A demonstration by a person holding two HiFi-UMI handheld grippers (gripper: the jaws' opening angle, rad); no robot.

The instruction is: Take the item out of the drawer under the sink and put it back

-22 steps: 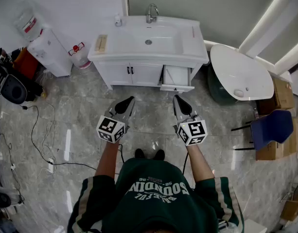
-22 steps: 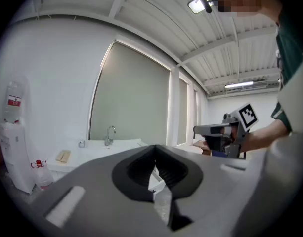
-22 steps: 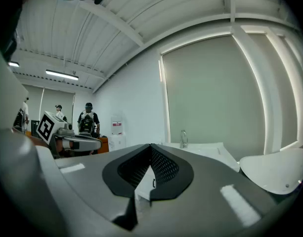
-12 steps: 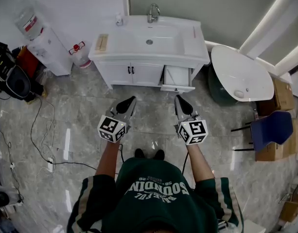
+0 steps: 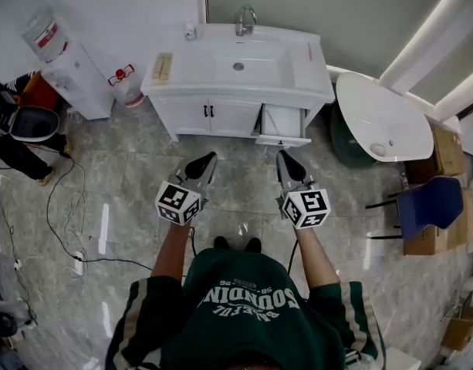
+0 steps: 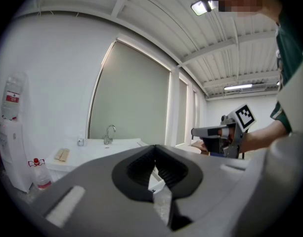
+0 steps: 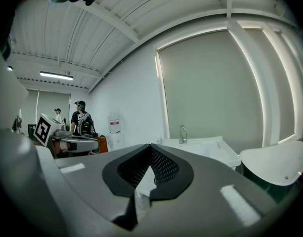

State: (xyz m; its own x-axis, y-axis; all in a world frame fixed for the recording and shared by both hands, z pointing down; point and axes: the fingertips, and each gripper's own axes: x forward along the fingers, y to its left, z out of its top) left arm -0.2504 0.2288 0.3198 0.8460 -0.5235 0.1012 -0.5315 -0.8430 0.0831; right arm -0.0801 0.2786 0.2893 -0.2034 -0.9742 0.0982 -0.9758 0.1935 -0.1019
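The white sink cabinet [image 5: 236,114] stands against the far wall. Its right-hand drawer [image 5: 282,123] is pulled out, and I cannot make out any item inside it. The person stands back on the tiled floor with both grippers held out toward the cabinet, well short of it. My left gripper [image 5: 207,157] is shut with nothing in it, and its jaws meet in the left gripper view [image 6: 154,154]. My right gripper [image 5: 282,156] is also shut and empty, its jaws [image 7: 150,149] pointing at the sink [image 7: 200,147].
A water dispenser [image 5: 74,75] and a bottle [image 5: 126,87] stand left of the cabinet. A white oval basin [image 5: 381,118], a blue chair [image 5: 429,203] and cardboard boxes [image 5: 450,149] crowd the right. Cables [image 5: 66,230] trail across the floor at left. People [image 7: 81,120] stand in the distance.
Both grippers have stayed almost still. The dark gear at the far left edge of the head view has shifted.
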